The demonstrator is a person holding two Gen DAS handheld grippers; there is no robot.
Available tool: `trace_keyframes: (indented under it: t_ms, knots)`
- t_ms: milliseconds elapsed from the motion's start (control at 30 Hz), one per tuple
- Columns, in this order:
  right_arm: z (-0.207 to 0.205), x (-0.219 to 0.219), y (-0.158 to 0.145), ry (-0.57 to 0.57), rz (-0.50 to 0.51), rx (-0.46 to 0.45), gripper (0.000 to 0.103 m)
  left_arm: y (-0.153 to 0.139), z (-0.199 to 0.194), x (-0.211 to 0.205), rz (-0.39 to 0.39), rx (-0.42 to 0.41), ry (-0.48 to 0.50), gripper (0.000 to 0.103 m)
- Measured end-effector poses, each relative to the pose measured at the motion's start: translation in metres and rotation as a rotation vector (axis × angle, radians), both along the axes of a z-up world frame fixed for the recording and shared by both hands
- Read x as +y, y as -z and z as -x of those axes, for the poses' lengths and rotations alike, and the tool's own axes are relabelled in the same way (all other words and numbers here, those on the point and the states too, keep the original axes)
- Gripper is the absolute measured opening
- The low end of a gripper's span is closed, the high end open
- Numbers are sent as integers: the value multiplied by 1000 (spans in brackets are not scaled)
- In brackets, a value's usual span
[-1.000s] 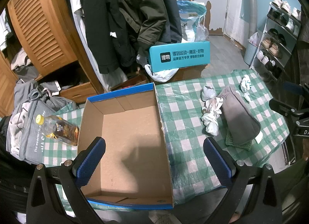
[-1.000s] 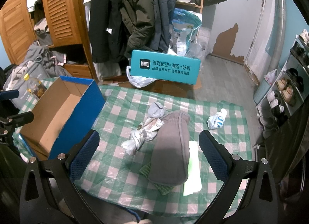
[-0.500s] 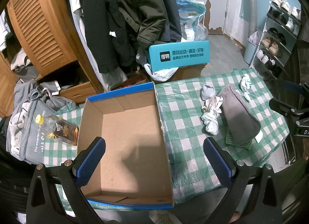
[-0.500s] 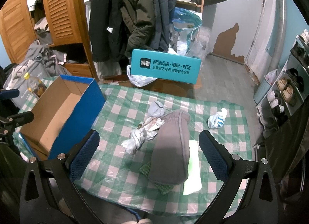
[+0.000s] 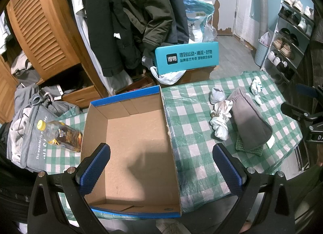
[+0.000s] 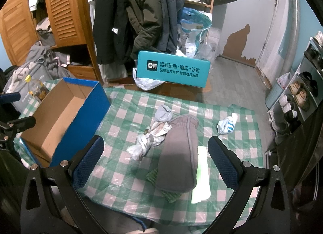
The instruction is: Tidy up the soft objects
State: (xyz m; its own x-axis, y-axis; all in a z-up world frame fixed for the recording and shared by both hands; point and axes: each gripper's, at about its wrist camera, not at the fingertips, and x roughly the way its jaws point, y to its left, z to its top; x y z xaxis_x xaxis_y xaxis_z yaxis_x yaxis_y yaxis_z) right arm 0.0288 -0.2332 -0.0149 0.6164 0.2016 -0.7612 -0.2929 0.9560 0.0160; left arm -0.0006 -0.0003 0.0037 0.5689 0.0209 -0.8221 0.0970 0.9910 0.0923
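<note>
Grey fleece hat-like piece lies near the table's right front edge on a green knit cloth, white crumpled rags just beside it. Blue-sided cardboard box at left, nothing in it. Left gripper and right gripper both gape wide, holding nothing. Looks like pre-grasp; next, right one descends on the grey piece.

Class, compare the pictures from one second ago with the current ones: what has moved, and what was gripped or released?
Nothing visibly changed. Both grippers, left and right, remain open and empty; the cardboard box is still empty, and the grey mitten and balled socks lie untouched on the checked tablecloth.
</note>
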Motion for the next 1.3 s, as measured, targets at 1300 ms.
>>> trace_keyframes:
  t_ms: [1300]
  knots:
    - [-12,-45,25,80,11,110,101,36,-23,-40,-24,118,46,102]
